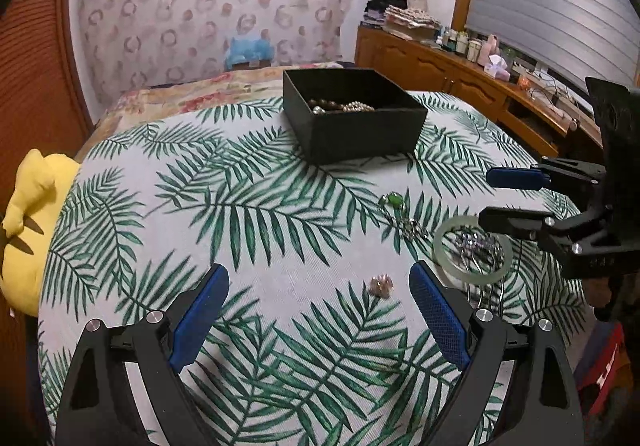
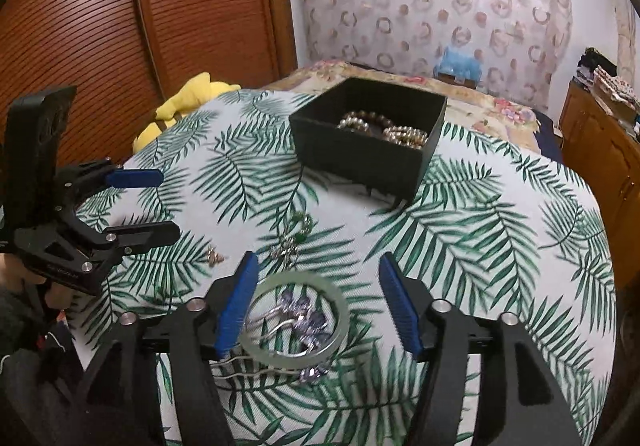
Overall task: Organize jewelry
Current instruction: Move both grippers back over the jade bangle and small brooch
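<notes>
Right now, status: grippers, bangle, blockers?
Both hand-held grippers open: left, right. Pale green bangle on tablecloth, not gripped. Hairpin lies through it. Black box path unobstructed.

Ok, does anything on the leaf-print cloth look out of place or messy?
Yes. Several pieces lie loose outside the black box, which already holds bead bracelets: a pale green bangle lying over a silver hairpin with purple beads, a green-stone piece and a small pinkish trinket. Nothing looks damaged.
</notes>
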`<state>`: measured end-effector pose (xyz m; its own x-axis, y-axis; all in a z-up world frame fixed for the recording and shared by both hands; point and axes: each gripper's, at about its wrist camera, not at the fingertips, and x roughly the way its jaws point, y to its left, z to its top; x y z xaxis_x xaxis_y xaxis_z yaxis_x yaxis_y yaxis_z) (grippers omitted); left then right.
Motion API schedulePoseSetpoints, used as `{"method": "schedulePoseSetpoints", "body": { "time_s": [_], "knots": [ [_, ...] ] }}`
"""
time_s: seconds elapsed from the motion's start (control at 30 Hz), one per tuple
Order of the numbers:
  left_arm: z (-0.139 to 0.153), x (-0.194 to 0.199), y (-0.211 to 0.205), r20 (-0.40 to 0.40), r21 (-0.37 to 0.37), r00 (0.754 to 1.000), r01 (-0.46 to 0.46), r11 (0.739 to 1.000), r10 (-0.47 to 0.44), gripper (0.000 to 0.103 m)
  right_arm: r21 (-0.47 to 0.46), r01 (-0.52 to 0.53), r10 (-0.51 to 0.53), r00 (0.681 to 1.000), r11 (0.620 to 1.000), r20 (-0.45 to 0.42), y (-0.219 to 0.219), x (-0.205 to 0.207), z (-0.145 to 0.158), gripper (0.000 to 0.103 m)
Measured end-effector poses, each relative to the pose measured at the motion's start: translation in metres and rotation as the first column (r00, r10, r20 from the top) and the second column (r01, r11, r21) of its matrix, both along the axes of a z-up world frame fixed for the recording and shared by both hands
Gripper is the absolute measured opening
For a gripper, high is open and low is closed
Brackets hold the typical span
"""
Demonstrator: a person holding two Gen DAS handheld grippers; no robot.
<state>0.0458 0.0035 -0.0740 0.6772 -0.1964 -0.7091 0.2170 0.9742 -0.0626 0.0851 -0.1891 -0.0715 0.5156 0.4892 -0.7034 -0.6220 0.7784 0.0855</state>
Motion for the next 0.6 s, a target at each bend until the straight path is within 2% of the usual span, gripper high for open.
{"method": "schedulePoseSetpoints", "body": {
  "time_s": [0.07, 0.13, 0.17, 0.5, 0.57, 0.6],
  "knots": [
    [-0.002, -0.001, -0.002, -0.006, 0.003, 1.0, 0.006, 1.0, -0.006, 0.088, -0.008, -0.007, 0.007, 1.0, 1.0, -0.016, 0.003, 0.0, -0.003, 0.07],
    [-0.004, -0.002, -0.003, -0.014, 0.008, 1.0, 0.009, 1.0, -0.009, 0.088, -0.026, -0.013, 0.013, 0.999, 1.0, -0.031, 0.007, -0.001, -0.008, 0.08],
    [-0.004, -0.002, -0.003, -0.014, 0.009, 1.0, 0.01, 1.0, -0.01, 0.088, -0.029, -0.018, 0.017, 0.999, 0.999, -0.036, 0.008, -0.002, -0.01, 0.081],
    [-0.009, -0.004, -0.009, -0.027, 0.019, 0.999, 0.034, 0.999, -0.033, 0.087, -0.122, -0.056, 0.048, 0.997, 0.991, -0.064, 0.026, -0.004, -0.027, 0.081],
    [-0.009, -0.005, -0.011, -0.031, 0.016, 0.998, 0.047, 0.999, -0.046, 0.075, -0.13, -0.062, 0.053, 0.996, 0.99, -0.067, 0.026, -0.004, -0.028, 0.081],
    [-0.01, -0.005, -0.013, -0.034, 0.016, 0.998, 0.054, 0.998, -0.054, 0.073, -0.13, -0.063, 0.055, 0.996, 0.99, -0.067, 0.026, -0.005, -0.028, 0.075]
  ]
}}
